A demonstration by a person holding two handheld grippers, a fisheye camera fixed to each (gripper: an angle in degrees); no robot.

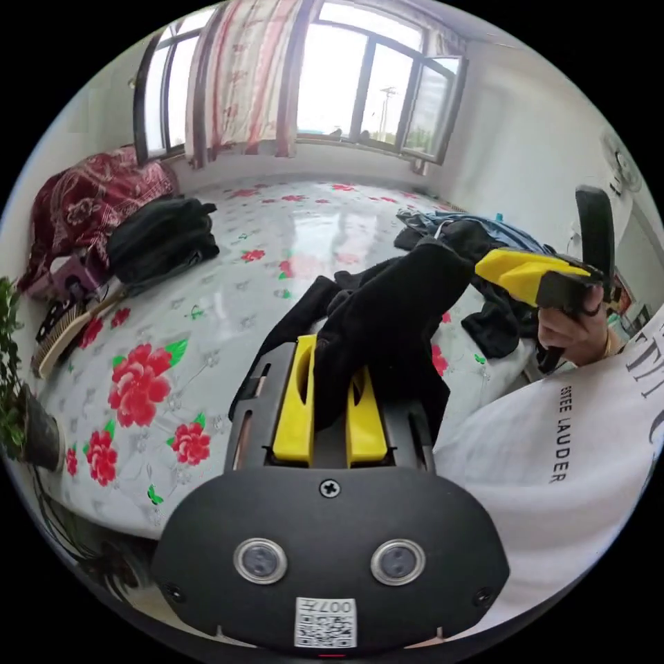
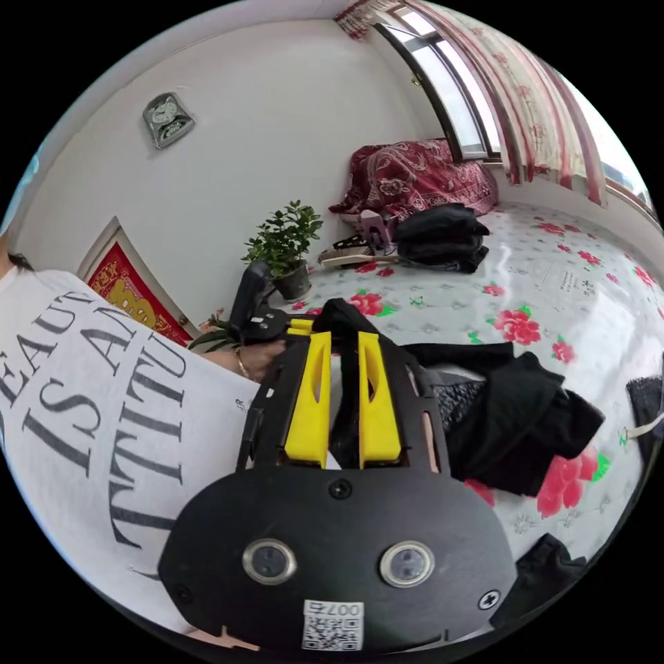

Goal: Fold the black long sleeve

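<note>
- The soft black long-sleeve garment [image 1: 394, 311] hangs lifted between the two tools, above the glossy white bed cover printed with red flowers [image 1: 207, 290]; part of it trails down onto that cover, seen as a bunched dark heap [image 2: 526, 422] in the right gripper view
- The left gripper [image 1: 330, 408] has its yellow jaws nearly closed, with a fold of the black cloth pinched between them and rising out past the tips
- The right gripper [image 2: 344, 404] also has its yellow jaws drawn close together on a strip of the same cloth, which runs up between them and bulges over the tips
- In the left gripper view the right gripper [image 1: 526, 273] appears held in the person's hand [image 1: 577, 332], its yellow tip touching the far end of the raised cloth
- The relation that matters: the cloth runs straight from one pair of jaws to the other, so its long axis lies along the line between the two tools, across the front of the person in the white printed shirt [image 2: 90, 408]
- Both tools look about equally near the garment, each gripping one end of the span
- Which part of the garment each end is, cuff, hem or shoulder, I cannot tell; it looks crumpled, so my guess is that spreading it flat comes before any fold
</note>
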